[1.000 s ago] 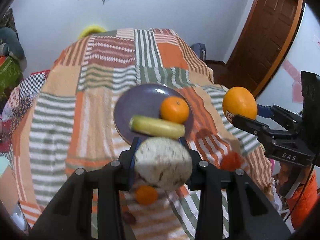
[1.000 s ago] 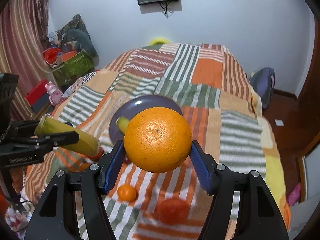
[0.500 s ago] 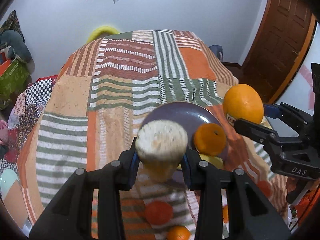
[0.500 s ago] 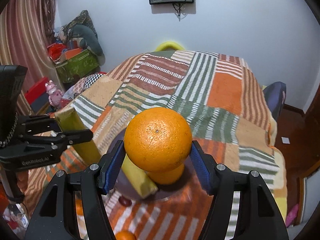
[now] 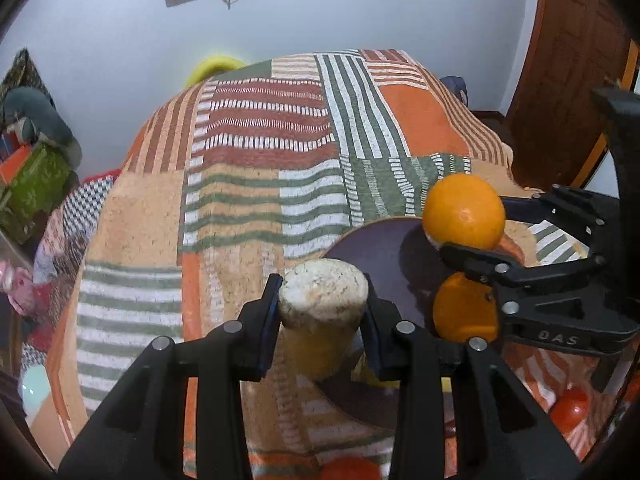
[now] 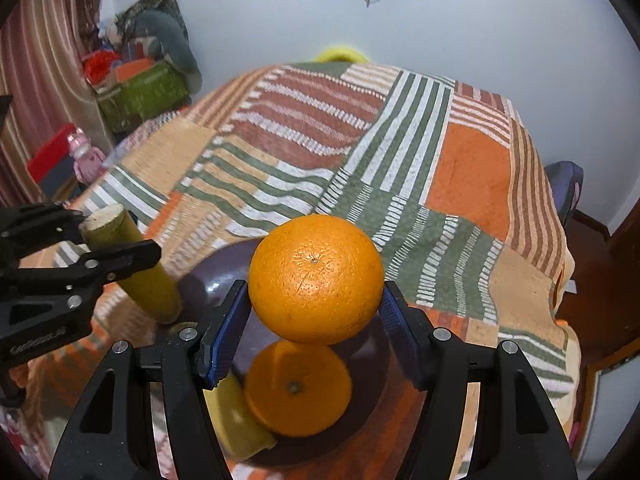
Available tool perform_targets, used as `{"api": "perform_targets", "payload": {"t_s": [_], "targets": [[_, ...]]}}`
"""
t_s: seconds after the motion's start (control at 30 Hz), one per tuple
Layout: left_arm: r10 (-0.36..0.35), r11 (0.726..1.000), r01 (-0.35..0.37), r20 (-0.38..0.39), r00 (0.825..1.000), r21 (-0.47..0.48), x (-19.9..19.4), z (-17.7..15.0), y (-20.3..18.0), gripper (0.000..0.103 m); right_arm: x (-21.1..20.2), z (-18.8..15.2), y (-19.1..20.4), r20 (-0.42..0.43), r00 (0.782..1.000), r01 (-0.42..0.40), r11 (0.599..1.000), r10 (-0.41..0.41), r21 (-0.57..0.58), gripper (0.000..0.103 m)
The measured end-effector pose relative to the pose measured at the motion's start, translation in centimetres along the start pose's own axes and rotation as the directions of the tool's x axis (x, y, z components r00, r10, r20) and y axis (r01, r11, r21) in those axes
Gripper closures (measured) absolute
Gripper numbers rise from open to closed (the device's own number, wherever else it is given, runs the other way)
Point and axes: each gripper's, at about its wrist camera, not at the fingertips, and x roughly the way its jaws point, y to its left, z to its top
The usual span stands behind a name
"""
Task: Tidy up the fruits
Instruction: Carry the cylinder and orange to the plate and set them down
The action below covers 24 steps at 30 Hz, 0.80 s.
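My left gripper [image 5: 322, 308] is shut on a yellow banana piece [image 5: 323, 292] whose pale cut end faces the camera. It hangs just left of the purple plate [image 5: 376, 248]. My right gripper [image 6: 316, 304] is shut on a large orange [image 6: 316, 280], held above the plate [image 6: 208, 280]. A smaller orange [image 6: 298, 388] and another banana piece [image 6: 240, 420] lie on that plate. In the right wrist view the left gripper [image 6: 104, 240] and its banana piece [image 6: 148, 284] stand at the plate's left rim. The left wrist view shows the right gripper [image 5: 476, 240] with the large orange [image 5: 464, 212].
The plate rests on a striped patchwork bedspread [image 5: 248, 184]. Red round fruits [image 5: 570, 408] lie on the cloth near the bottom edge. A green box [image 6: 144, 92] and toys crowd the floor to the left; a wooden door [image 5: 568, 60] stands to the right.
Both grippers have moved forward and down over the bed with their fruit still held. The plate now sits closer beneath them, and the loose fruits have slid to the bottom edge.
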Motion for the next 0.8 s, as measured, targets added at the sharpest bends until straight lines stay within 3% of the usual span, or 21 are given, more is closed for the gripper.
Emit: {"api": "perform_targets", "payload": {"t_s": [0.17, 0.33, 0.5, 0.63, 0.73, 0.8], "targets": [[-0.034, 0.999, 0.035, -0.007, 0.999, 0.015, 1.2, 0.8, -1.2, 0.067, 1.7, 0.1, -1.0, -0.035, 0.999, 0.011, 1.0, -0.011, 0.003, 0.041], [-0.021, 0.998, 0.021, 0.002, 1.0, 0.054, 1.9, 1.5, -2.4, 0.067, 2.6, -0.2, -1.3, -0.053, 0.999, -0.012, 1.0, 0.012, 0.004, 0.041], [-0.065, 0.998, 0.066, -0.016, 0.998, 0.023, 2.5, 2.1, -2.5, 0.064, 3.8, -0.7, -0.8, -0.097, 0.995, -0.025, 0.999, 0.022, -0.033, 0.04], [-0.138, 0.99, 0.137, -0.047, 0.989, -0.028, 3.0, 2.1, -2.3, 0.043, 3.4, -1.0, -0.3, -0.082, 0.996, -0.026, 0.998, 0.021, -0.06, 0.038], [-0.136, 0.99, 0.135, -0.034, 0.99, -0.035, 2.7, 1.9, -2.5, 0.042, 2.0, -0.8, -0.3, -0.05, 0.998, -0.038, 0.998, 0.035, -0.057, 0.027], [-0.145, 0.989, 0.144, -0.029, 0.989, -0.043, 2.2, 1.9, -2.4, 0.042, 1.2, -0.8, -0.1, -0.029, 0.999, -0.024, 0.997, 0.022, -0.076, 0.025]]}}
